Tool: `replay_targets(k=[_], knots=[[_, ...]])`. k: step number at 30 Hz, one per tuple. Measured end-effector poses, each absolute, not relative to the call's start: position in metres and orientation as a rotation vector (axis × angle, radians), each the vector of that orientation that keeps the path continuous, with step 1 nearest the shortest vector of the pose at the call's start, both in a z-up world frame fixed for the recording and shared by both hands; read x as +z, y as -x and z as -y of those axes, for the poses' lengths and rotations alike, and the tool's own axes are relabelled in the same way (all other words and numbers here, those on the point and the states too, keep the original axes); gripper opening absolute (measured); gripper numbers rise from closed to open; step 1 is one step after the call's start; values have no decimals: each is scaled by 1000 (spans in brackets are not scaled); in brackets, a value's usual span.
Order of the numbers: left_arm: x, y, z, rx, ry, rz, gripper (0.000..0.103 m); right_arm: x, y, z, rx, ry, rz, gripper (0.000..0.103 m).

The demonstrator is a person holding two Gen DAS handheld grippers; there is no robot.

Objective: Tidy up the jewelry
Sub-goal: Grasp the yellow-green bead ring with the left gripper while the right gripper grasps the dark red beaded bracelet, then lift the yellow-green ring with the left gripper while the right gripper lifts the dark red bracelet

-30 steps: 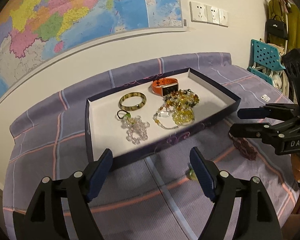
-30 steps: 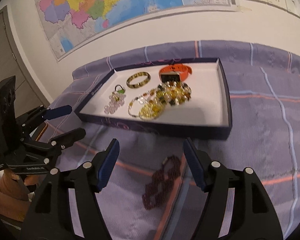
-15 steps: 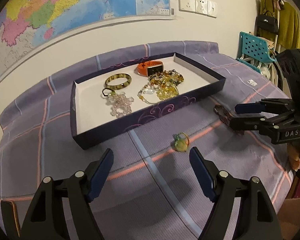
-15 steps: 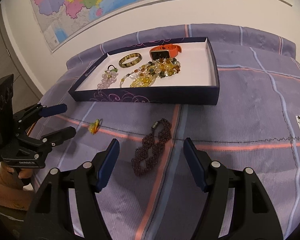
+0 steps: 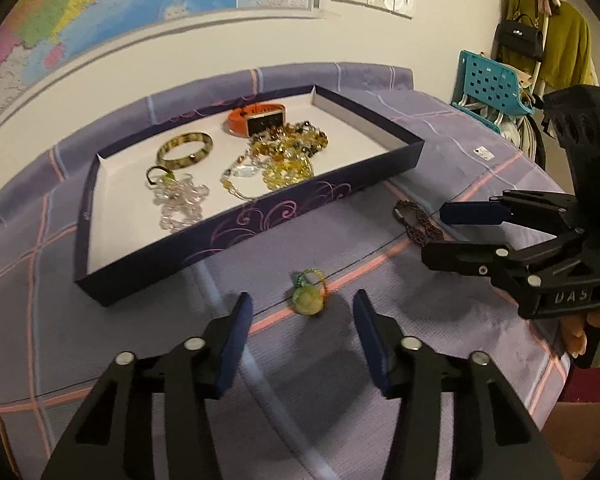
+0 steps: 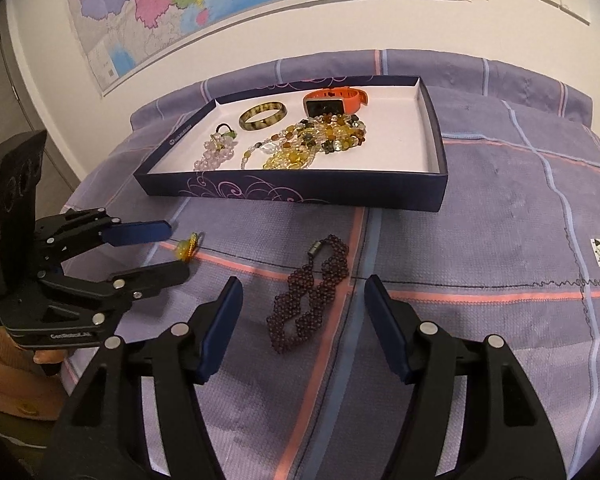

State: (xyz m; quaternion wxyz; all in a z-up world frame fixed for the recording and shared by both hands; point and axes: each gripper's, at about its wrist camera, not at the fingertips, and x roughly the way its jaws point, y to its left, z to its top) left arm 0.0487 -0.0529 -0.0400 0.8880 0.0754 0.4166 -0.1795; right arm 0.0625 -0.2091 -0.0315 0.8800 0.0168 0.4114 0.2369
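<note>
Two loose pieces on the cloth-covered surface, both outside the tray point(image 6: 436, 152). Yellow-green ring point(image 5: 309, 294): lies just ahead of the left tongs point(image 5: 303, 312), at 12 o'clock from their tips, on the pink stripe. Green stone end toward the tongs, wire band away toward 12; long axis runs 6–12 in the left view. Left tongs are closing, ring ahead of the pads, not yet pinched.

Dark red bracelet point(image 6: 310, 294): flat between and ahead of the right tongs point(image 6: 300, 320), long axis 7 to 1 o'clock in the right view, clasp end at the 1 o'clock tip nearest the tray. Right tongs spread, empty.

Tray at 12 o'clock of both pieces, holding a bangle point(image 6: 263, 115), orange watch point(image 6: 334, 101), bead strands point(image 6: 320, 138).

Risks: ring is small and rounded, so closing pads may squirt it out or pinch cloth instead if they come in high or off-centre. Bracelet is limp; a grab at one end would leave it dangling and could snag the tray wall. Both tongs are near each other; they could collide.
</note>
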Motion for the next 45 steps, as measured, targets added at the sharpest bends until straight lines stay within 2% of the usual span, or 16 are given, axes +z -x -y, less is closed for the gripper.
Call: replay_targets(k=[6,9,11,15,18,19,24,45], knots=[[-40,-51,49,-359,-139,-868,31,-32,-67,201,465,16,-857,58],[-40,-50,47,-356,-129,-868,30,-33,-69,196,446,49,-855,54],[-39,-50,49,-351,-137,-866,28,-34,-69,194,443,65,-854,47],[-39,-50,48,-360,-126,-868,14,-35,-68,193,422,89,-852,34],[-39,-49,48,-368,-118,-867,14,-35,-68,195,419,86,-851,15],[-39,-48,48,-371,-115,-867,14,-34,-68,196,421,85,-851,14],[-38,-45,47,-381,-103,-866,14,-33,-68,199,439,54,-845,9],[-20,-33,31,-377,-61,-824,14,11,-49,208,546,-92,-743,9]])
